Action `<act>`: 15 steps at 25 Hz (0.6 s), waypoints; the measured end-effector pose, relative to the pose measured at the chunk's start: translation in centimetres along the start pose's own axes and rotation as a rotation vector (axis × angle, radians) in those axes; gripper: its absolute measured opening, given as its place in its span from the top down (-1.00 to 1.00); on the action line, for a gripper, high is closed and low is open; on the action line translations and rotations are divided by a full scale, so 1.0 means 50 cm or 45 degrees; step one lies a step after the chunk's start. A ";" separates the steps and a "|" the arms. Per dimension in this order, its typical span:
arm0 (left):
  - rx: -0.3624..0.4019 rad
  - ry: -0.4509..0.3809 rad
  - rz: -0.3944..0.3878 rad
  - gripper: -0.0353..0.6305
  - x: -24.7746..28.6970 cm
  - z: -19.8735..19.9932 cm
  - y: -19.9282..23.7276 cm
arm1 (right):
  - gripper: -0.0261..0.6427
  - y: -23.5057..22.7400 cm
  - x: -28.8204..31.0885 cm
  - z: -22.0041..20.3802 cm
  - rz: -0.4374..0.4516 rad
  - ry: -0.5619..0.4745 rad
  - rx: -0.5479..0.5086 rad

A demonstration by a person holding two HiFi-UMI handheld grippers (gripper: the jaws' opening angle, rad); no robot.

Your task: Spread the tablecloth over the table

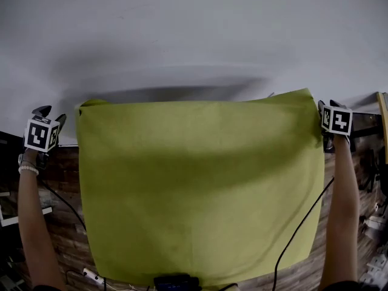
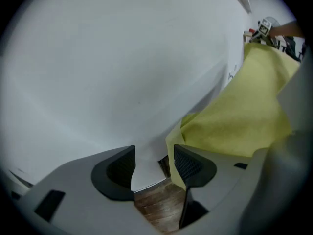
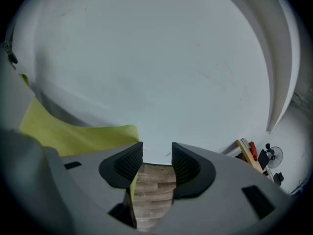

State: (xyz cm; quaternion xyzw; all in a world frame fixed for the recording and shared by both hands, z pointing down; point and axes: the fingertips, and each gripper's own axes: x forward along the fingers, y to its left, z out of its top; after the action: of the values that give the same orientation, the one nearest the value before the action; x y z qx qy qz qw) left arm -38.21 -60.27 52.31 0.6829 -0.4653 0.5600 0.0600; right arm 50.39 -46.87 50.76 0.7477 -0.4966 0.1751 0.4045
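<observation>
A yellow-green tablecloth [image 1: 200, 187] has its top edge on the near rim of the white table [image 1: 194, 35]; the rest hangs down toward the floor. My left gripper [image 1: 51, 115] stands just left of the cloth's top left corner. In the left gripper view that gripper [image 2: 154, 163] is open, and the cloth's corner [image 2: 244, 116] lies loose against the right pad, not pinched. My right gripper [image 1: 327, 106] is at the top right corner. In the right gripper view it [image 3: 156, 160] is open too, with the cloth edge [image 3: 73, 133] beside the left pad.
Wooden floor [image 1: 60, 223] lies below the table edge. A black cable [image 1: 303, 223] hangs at the right. A power strip [image 1: 91, 276] sits at the lower left and a dark object [image 1: 176, 282] at the bottom. A wooden plank [image 3: 247, 153] and a fan [image 3: 273, 155] stand at the far right.
</observation>
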 end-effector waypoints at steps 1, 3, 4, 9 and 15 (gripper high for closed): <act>-0.059 -0.045 -0.015 0.10 -0.010 0.002 -0.007 | 0.36 -0.016 -0.010 0.000 -0.018 -0.028 0.031; -0.187 -0.131 -0.050 0.10 -0.032 0.003 -0.022 | 0.36 -0.032 -0.031 -0.003 0.008 -0.089 0.128; -0.243 -0.169 -0.068 0.11 -0.043 0.001 -0.033 | 0.36 -0.033 -0.043 -0.009 0.039 -0.115 0.167; -0.406 -0.301 -0.147 0.15 -0.111 -0.022 -0.115 | 0.36 -0.002 -0.092 -0.080 0.223 -0.142 0.232; -0.481 -0.347 -0.239 0.15 -0.176 -0.071 -0.248 | 0.29 0.096 -0.140 -0.206 0.541 -0.063 0.299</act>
State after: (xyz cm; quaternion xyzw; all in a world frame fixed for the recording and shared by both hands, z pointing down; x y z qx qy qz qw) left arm -31.49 -46.22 51.82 0.7690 -0.4999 0.3578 0.1752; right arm 44.44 -35.51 54.48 0.6725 -0.6288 0.2944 0.2564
